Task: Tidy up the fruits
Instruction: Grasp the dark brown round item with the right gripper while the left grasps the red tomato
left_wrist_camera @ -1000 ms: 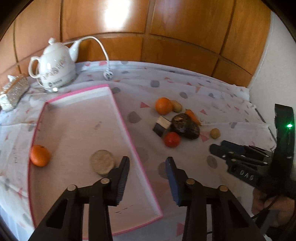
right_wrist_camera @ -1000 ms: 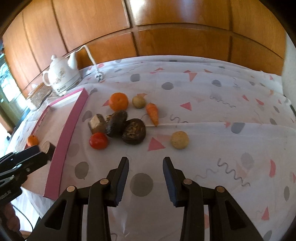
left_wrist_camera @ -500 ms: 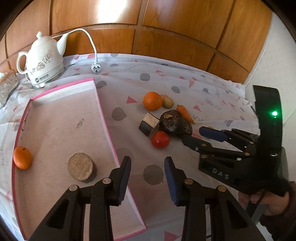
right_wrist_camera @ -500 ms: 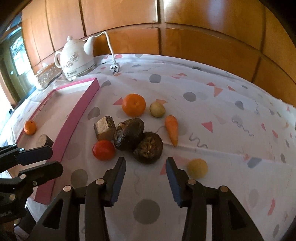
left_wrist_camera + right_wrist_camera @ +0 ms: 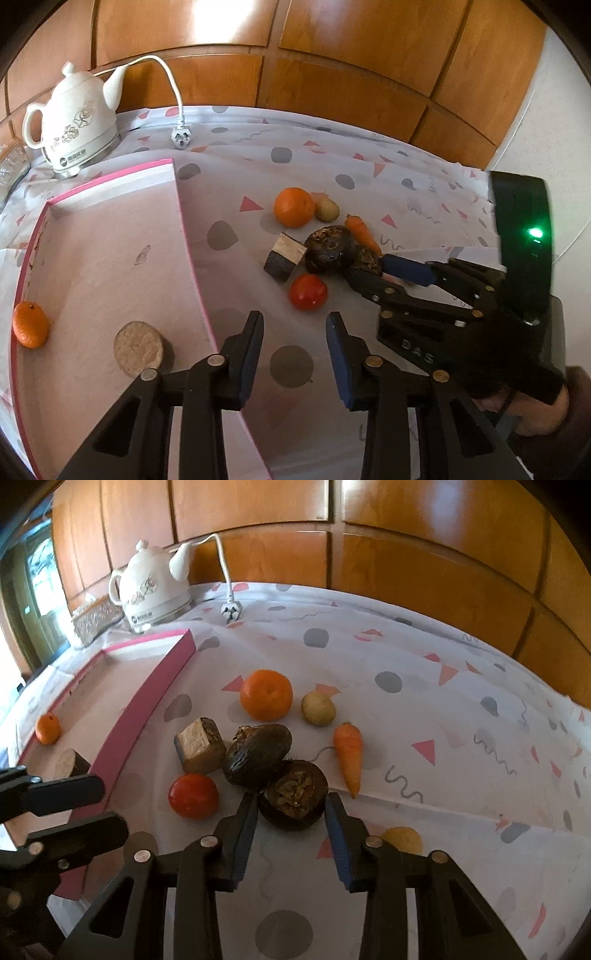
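Loose on the spotted cloth lie an orange, a red tomato, a carrot, a pale small round fruit, a cut brown block and two dark rough fruits. My right gripper is closing, its fingertips either side of the nearer dark fruit, pads not clearly pressing. My left gripper hovers just short of the tomato, closing slightly with nothing between its fingers. The pink tray holds a small orange and a tan disc.
A white kettle with its cord and plug stands behind the tray by the wooden wall. A yellow ball lies beside my right finger. A patterned box sits at the far left. A hand holds the right gripper.
Both grippers have moved toward the fruit pile. The right one has come forward until its tips flank the nearer dark fruit. The left one has shifted right, off the tray.
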`<state>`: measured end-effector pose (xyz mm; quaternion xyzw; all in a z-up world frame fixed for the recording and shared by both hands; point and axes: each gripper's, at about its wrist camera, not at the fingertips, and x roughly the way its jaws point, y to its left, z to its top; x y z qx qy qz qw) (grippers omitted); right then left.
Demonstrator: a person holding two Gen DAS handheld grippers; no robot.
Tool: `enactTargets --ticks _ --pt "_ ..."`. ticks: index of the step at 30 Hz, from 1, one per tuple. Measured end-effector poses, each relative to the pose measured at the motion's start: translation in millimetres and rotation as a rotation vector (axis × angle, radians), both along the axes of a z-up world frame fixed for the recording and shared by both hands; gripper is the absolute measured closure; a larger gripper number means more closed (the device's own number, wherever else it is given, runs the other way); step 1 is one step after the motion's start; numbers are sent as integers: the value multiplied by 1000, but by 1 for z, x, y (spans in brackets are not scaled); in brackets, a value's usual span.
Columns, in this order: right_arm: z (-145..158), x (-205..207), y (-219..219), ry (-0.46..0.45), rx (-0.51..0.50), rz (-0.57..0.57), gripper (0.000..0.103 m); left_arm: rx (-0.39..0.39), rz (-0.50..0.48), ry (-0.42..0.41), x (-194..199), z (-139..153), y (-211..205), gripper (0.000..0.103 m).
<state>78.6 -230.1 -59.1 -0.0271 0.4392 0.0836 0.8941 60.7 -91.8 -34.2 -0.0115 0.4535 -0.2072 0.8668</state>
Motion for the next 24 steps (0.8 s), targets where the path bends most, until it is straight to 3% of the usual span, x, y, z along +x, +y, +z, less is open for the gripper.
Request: enactTargets --ticks 15,18,24 --pt "1 -33 -44 21 83 -133 66 44 -17 42 27 -19 -38 68" --pt "0 -34 -45 19 94 -139 66 53 -9 51 31 -24 -40 76" --pt "-1 -34 -45 16 97 -139 65 40 -13 25 28 -26 -40 78"
